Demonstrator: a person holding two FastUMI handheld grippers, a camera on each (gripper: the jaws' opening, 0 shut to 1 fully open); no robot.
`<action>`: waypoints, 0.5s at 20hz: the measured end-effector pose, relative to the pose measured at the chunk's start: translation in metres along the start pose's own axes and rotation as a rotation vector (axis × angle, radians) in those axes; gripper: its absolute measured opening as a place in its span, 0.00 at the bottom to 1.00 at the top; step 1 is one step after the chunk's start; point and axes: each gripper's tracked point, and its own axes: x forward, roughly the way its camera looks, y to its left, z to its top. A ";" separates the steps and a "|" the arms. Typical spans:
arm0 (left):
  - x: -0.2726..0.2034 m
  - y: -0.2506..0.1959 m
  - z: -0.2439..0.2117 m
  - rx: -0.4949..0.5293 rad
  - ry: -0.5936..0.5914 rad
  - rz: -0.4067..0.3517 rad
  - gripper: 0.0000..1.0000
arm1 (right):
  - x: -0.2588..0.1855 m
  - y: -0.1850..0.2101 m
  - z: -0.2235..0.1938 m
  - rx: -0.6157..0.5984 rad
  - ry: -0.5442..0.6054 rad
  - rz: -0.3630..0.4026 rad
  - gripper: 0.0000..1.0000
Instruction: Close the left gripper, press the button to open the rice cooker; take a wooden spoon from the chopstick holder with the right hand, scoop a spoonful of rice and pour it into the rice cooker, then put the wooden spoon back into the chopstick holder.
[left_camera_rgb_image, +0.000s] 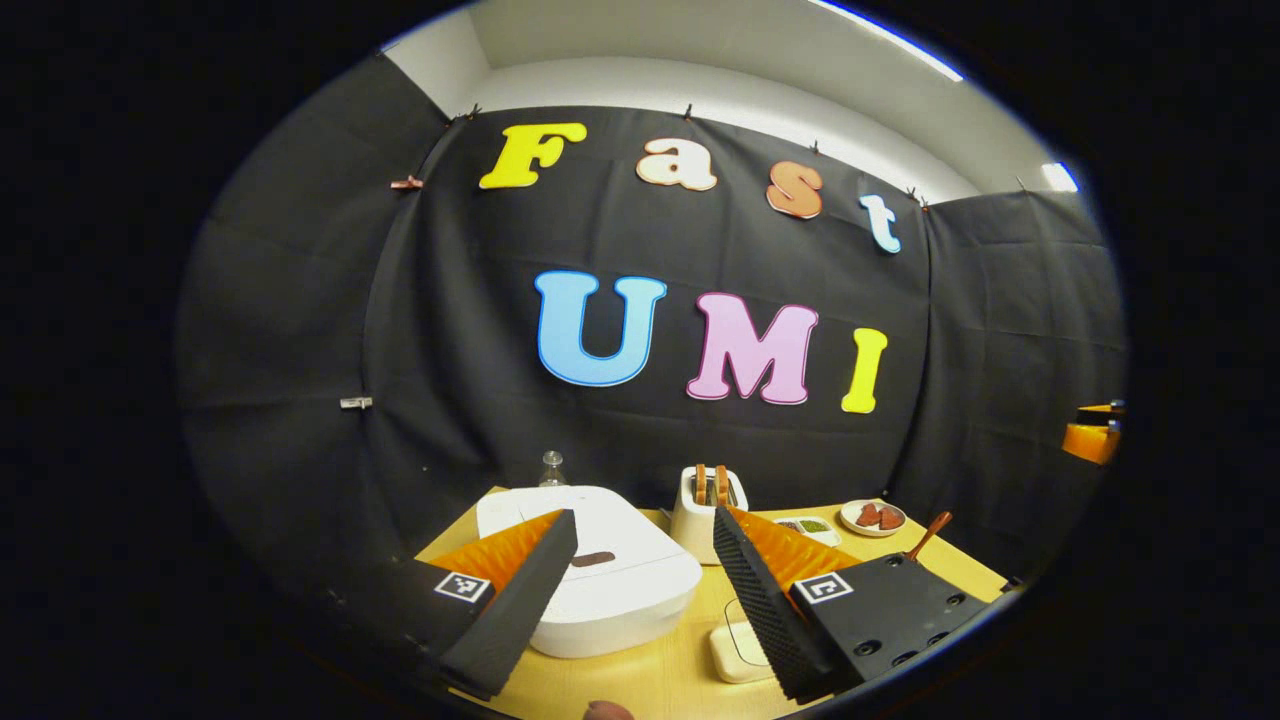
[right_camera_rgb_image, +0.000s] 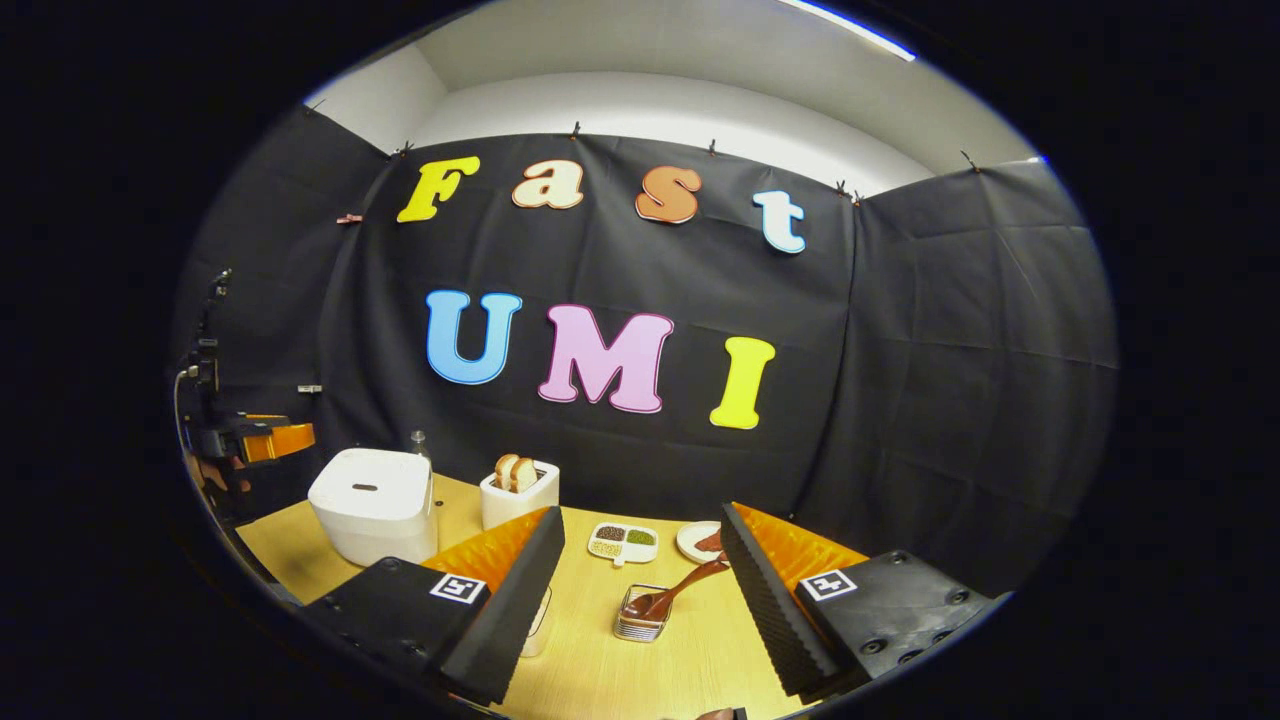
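Observation:
The white rice cooker (left_camera_rgb_image: 600, 590) stands on the wooden table with its lid down, a dark button (left_camera_rgb_image: 592, 559) on top. My left gripper (left_camera_rgb_image: 645, 515) hovers open just before it, nothing between the fingers. In the right gripper view the cooker (right_camera_rgb_image: 375, 500) is at the far left, and the left gripper (right_camera_rgb_image: 250, 440) hangs beside it. A wooden spoon (right_camera_rgb_image: 680, 592) leans in a small metal chopstick holder (right_camera_rgb_image: 640, 618) at the table's middle. My right gripper (right_camera_rgb_image: 642, 512) is open above and in front of the holder, apart from the spoon. The spoon's handle (left_camera_rgb_image: 930, 535) pokes up past my left gripper's right finger.
A white toaster (right_camera_rgb_image: 518, 490) with bread stands behind the cooker. A divided dish of beans (right_camera_rgb_image: 623, 542) and a small plate (right_camera_rgb_image: 695, 540) lie near the back wall. A small clear container (right_camera_rgb_image: 537, 620) sits by my right gripper's left finger. A glass bottle (left_camera_rgb_image: 551, 468) stands behind the cooker.

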 end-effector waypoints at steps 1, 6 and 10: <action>-0.011 -0.005 0.006 0.003 -0.008 -0.016 0.95 | 0.002 0.003 0.003 0.002 -0.009 0.000 0.98; -0.055 -0.008 0.029 -0.006 -0.025 -0.065 0.95 | 0.005 0.017 0.015 0.025 -0.036 0.005 0.98; -0.078 -0.013 0.048 0.064 -0.061 -0.093 0.95 | 0.005 0.021 0.023 0.030 -0.054 -0.014 0.98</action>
